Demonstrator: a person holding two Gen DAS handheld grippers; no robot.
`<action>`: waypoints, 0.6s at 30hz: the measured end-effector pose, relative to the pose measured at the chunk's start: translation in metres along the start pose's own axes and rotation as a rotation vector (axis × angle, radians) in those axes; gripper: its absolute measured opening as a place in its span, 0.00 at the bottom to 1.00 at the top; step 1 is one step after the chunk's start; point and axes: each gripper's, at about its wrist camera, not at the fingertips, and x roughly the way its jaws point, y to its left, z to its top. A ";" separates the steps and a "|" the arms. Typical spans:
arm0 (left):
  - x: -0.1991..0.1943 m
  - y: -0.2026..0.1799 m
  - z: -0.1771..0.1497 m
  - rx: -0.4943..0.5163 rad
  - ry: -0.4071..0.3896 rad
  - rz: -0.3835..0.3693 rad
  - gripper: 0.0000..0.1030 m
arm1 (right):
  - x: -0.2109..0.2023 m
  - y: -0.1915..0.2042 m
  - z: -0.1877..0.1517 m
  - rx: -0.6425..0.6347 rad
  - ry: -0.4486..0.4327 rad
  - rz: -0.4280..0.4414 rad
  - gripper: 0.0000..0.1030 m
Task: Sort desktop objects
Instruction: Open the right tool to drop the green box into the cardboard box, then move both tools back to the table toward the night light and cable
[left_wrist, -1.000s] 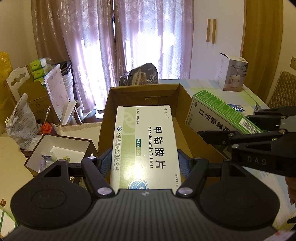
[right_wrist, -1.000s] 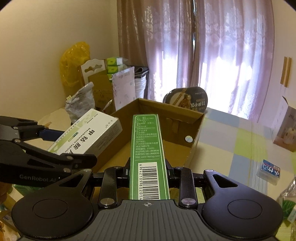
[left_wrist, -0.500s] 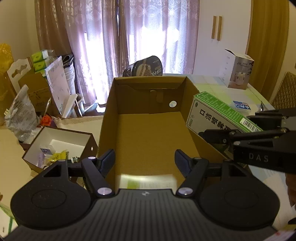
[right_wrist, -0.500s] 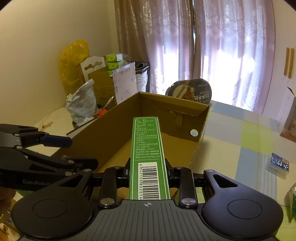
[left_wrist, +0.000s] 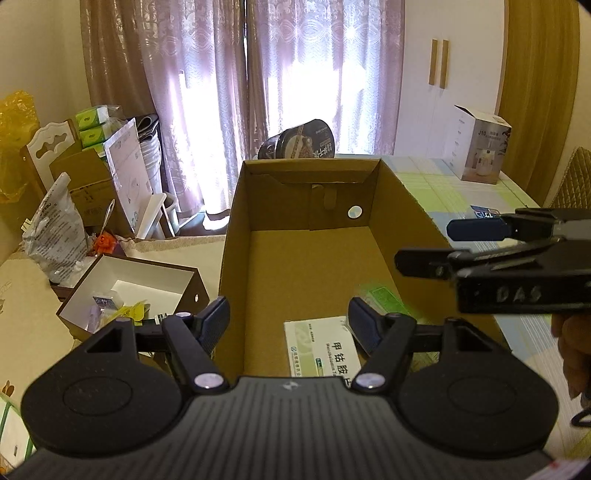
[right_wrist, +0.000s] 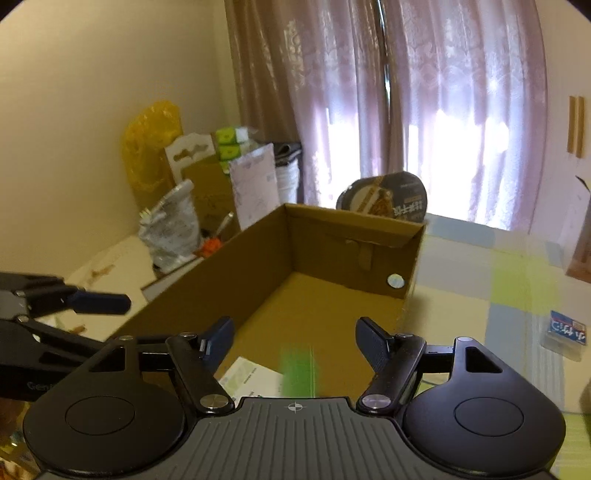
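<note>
An open brown cardboard box (left_wrist: 236, 236) (right_wrist: 413, 266) stands in front of both grippers. A white and green tablet box (left_wrist: 321, 350) (right_wrist: 251, 374) lies flat on its floor at the near end. A long green box (right_wrist: 297, 373) (left_wrist: 384, 297) shows as a motion-blurred streak inside the cardboard box, just beyond my right gripper. My left gripper (left_wrist: 290, 319) is open over the near end, nothing between its fingers. My right gripper (right_wrist: 295, 341) is open too, and appears from the side (left_wrist: 424, 245) in the left wrist view.
A small dark box with a white interior (left_wrist: 129, 291) holding bits sits left of the cardboard box. A round noodle bowl (left_wrist: 299, 142) leans behind it. A white product carton (left_wrist: 480, 144) and a small blue packet (right_wrist: 567, 330) lie on the checked tablecloth (right_wrist: 498, 295) at right.
My left gripper opened and dropped the tablet box into the cardboard box. Then my right gripper opened and released the green box, which is falling in.
</note>
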 end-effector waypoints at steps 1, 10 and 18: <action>-0.002 -0.001 -0.001 0.000 -0.002 0.002 0.65 | -0.002 -0.002 0.000 0.003 -0.001 0.003 0.68; -0.019 -0.015 0.003 0.017 -0.022 0.003 0.65 | -0.035 -0.016 0.002 -0.021 -0.035 -0.054 0.68; -0.034 -0.040 0.004 0.049 -0.034 -0.014 0.66 | -0.072 -0.038 -0.006 -0.008 -0.062 -0.100 0.68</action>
